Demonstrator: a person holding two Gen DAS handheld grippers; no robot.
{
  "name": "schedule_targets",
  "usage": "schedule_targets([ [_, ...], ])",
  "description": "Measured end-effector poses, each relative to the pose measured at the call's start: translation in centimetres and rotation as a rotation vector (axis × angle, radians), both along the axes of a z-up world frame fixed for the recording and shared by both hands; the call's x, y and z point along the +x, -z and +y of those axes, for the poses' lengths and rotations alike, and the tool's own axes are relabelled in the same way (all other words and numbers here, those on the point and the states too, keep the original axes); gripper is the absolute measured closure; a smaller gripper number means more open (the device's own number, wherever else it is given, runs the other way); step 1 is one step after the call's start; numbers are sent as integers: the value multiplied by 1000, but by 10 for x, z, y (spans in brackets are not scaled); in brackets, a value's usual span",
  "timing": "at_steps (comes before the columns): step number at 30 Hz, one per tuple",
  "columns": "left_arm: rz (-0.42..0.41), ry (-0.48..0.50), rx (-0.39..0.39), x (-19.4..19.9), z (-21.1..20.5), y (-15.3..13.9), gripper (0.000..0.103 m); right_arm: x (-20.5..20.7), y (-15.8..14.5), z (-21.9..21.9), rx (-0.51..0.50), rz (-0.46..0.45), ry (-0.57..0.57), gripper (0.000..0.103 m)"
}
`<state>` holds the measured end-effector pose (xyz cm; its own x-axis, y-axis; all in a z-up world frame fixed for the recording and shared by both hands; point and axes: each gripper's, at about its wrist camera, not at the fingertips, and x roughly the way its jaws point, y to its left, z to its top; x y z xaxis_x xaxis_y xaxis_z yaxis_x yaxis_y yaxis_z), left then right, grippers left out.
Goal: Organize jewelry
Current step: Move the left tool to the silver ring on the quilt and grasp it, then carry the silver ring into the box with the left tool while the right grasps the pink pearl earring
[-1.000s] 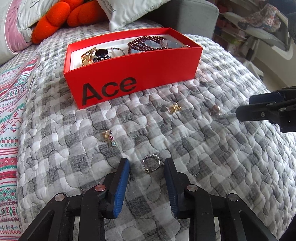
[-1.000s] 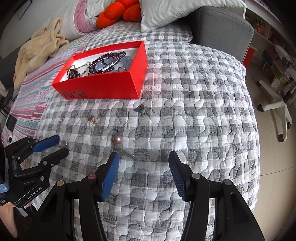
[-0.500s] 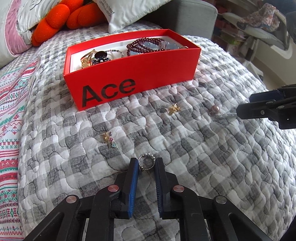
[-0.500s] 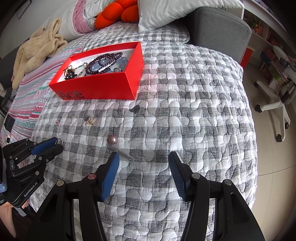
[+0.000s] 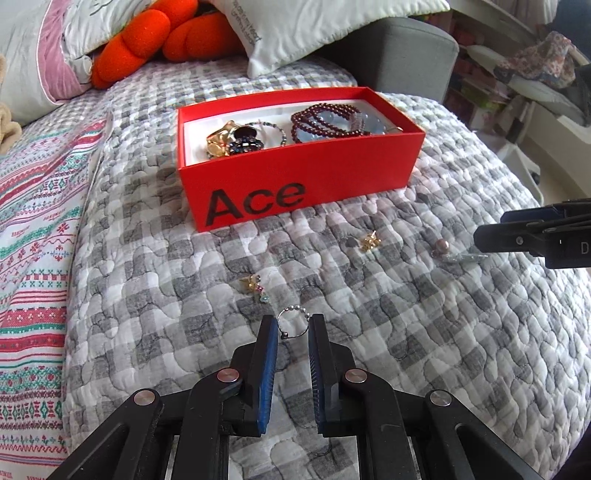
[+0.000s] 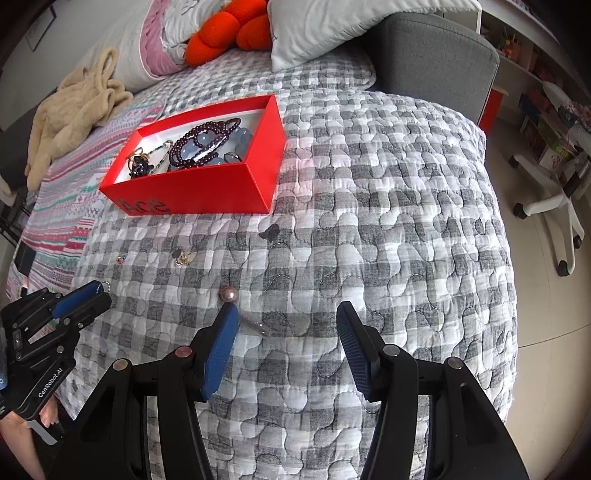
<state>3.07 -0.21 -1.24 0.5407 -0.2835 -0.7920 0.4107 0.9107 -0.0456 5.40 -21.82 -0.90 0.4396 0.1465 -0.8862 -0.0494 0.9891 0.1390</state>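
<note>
My left gripper (image 5: 293, 325) is shut on a thin silver ring with small beads (image 5: 292, 322) and holds it a little above the grey checked quilt. A red "Ace" box (image 5: 303, 184) farther back holds a dark red bead bracelet (image 5: 325, 118) and other jewelry. Loose on the quilt lie a gold earring (image 5: 370, 242), a small coloured charm (image 5: 255, 286) and a pearl pin (image 5: 441, 246). My right gripper (image 6: 284, 321) is open, with the pearl pin (image 6: 228, 294) just past its left fingertip. The left gripper also shows in the right wrist view (image 6: 83, 301).
Pillows (image 5: 314, 29) and an orange plush (image 5: 159, 33) lie at the head of the bed. A beige garment (image 6: 77, 110) lies far left. A grey headboard end (image 6: 436, 55) and a white office chair (image 6: 554, 206) stand off the right edge.
My left gripper closed on the beaded ring and lifted it off the quilt, moving toward the box. The right gripper stayed open and barely shifted.
</note>
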Motion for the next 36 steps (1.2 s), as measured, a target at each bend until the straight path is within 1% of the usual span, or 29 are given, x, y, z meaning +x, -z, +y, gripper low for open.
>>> schedule_targets([
  [7,16,-52,-3,3,14,-1,92,13,16,21,21,56,-33,45],
  [12,28,-62,-15,5,17,-1,92,20,19,39,-4,51,-52,45],
  [15,29,-61,-16,5,17,-1,92,23,22,50,-46,47,-68,46],
  [17,29,-61,-14,5,16,-1,92,24,23,58,-82,47,-85,52],
  [20,31,-63,-13,5,16,-1,92,24,26,69,-145,45,-108,57],
  [21,32,-64,-13,5,17,-1,92,24,27,72,-155,45,-114,58],
  [22,33,-66,-13,5,17,0,92,24,27,73,-159,47,-119,62],
  [24,34,-71,-15,6,18,0,92,23,28,75,-158,52,-125,70],
  [26,36,-75,-17,7,19,0,92,21,28,73,-151,57,-133,83],
  [27,36,-78,-17,8,19,0,92,20,27,72,-147,59,-136,86],
  [29,37,-82,-19,8,20,0,92,19,28,69,-137,63,-135,95],
  [32,34,-86,-26,9,20,-2,92,16,26,61,-112,66,-126,98],
  [36,26,-94,-41,11,21,-7,92,15,16,52,-73,57,-125,98],
])
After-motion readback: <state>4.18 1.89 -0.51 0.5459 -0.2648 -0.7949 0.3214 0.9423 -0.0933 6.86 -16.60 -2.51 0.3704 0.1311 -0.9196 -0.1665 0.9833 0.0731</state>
